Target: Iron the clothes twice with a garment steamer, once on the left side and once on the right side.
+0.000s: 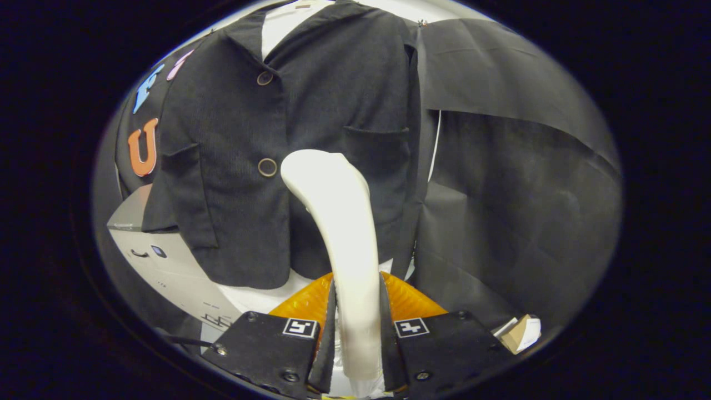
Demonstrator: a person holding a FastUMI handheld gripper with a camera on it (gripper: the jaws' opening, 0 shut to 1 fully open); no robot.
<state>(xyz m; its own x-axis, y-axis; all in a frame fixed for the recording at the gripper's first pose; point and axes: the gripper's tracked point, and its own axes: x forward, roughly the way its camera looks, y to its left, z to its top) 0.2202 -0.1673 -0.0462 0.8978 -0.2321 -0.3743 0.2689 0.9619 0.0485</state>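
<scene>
A black jacket with two round buttons and two chest pockets hangs upright over a white form ahead of me. My gripper is shut on the handle of a white garment steamer, both fingers pressing its sides. The steamer rises from between the fingers and its rounded head stands in front of the jacket's lower middle, just right of the lower button. Whether the head touches the cloth I cannot tell; the steamer's face is hidden from me.
A grey-white cabinet stands low to the left of the jacket. Black cloth covers the wall on the right. A small cardboard box lies low at the right, beside the fingers.
</scene>
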